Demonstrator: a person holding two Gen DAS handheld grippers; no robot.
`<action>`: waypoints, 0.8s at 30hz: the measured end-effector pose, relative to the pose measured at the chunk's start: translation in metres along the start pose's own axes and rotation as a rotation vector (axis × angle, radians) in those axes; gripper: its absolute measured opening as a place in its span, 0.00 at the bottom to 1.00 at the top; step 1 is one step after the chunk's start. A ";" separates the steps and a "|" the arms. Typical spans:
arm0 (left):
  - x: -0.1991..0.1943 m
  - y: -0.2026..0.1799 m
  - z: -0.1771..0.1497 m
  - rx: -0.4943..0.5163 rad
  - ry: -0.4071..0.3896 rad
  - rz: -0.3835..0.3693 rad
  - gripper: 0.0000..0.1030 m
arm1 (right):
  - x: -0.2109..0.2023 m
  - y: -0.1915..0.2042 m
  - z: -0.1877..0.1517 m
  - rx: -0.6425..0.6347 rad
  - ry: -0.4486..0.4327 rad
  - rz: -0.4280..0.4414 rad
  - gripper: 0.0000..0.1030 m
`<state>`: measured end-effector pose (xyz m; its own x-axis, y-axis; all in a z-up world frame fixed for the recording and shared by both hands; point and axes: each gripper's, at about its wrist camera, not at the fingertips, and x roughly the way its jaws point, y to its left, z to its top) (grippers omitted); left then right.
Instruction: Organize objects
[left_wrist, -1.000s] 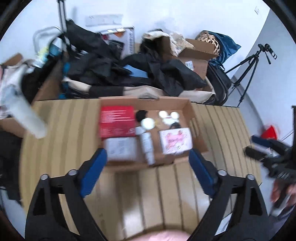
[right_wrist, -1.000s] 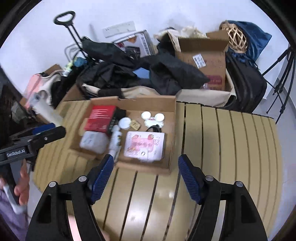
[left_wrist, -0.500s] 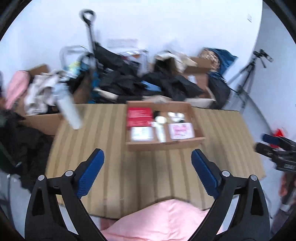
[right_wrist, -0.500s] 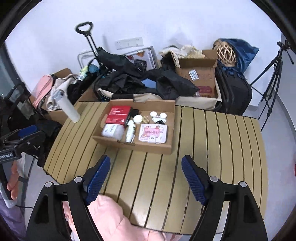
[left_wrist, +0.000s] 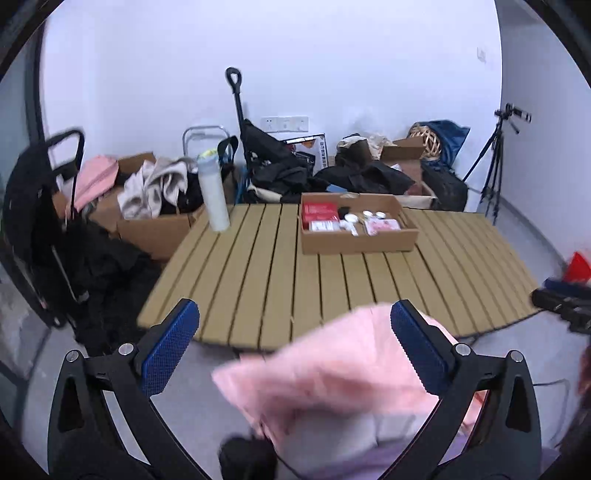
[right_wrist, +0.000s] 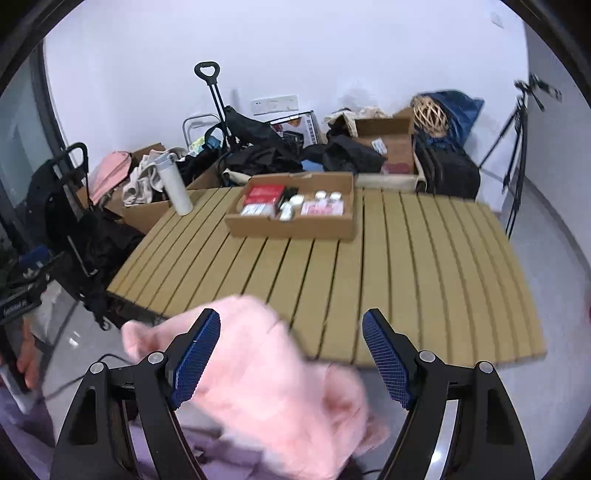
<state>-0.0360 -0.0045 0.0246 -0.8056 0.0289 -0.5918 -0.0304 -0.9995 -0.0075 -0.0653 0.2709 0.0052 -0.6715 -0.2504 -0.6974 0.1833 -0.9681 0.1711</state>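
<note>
Both tools, left tool (left_wrist: 294, 341) and right tool (right_wrist: 291, 356), hang spread and empty near the slatted bench (right_wrist: 406, 266); the cardboard tray (right_wrist: 291, 224) of small boxes and jars sits at twelve o'clock; likely light, rigid, jars possibly slippery; grip boxes across their flat sides.

Nothing here reads clearly. The red box (right_wrist: 264, 194) in the cardboard tray (right_wrist: 291, 224) carries white print too small to make out, and the white label (right_wrist: 379, 146) on the brown carton (right_wrist: 391, 147) behind the tray is blurred.
</note>
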 end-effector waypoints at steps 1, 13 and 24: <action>-0.007 0.003 -0.009 -0.015 -0.001 -0.007 1.00 | -0.004 0.005 -0.013 0.018 -0.009 0.014 0.80; -0.036 0.004 -0.039 0.002 -0.032 -0.002 1.00 | -0.016 0.055 -0.057 -0.073 -0.025 -0.074 0.80; -0.029 0.003 -0.044 0.011 -0.001 -0.019 1.00 | -0.021 0.043 -0.058 -0.034 -0.038 -0.087 0.80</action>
<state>0.0137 -0.0088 0.0063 -0.8054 0.0484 -0.5908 -0.0523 -0.9986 -0.0104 -0.0017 0.2348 -0.0135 -0.7125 -0.1662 -0.6817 0.1468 -0.9853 0.0868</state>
